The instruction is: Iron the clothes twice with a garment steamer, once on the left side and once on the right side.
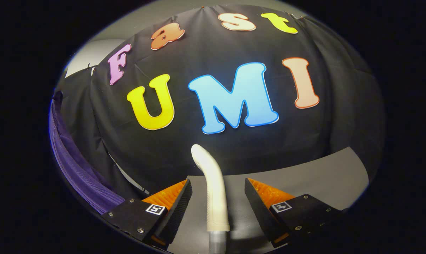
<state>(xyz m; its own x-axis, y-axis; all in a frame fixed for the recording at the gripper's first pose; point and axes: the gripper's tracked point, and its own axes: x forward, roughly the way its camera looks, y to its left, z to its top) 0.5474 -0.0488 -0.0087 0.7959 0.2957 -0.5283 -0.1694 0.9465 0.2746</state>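
Two fingers of the tool (218, 208) stand wide apart, clear gaps either side of the white steamer handle (214, 187) rising between them, untouched. Its base is cut off below. Purple clothes (77, 169) hang left, partly hidden; grey desk (322, 176) lies open ahead.

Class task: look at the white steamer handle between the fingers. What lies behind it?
Behind the steamer handle are the grey table and black cloth wall. The handle hides a strip of both. The fingers stand open beside it.

Black cloth wall (234, 155) behind — grey tabletop (322, 176) below it.
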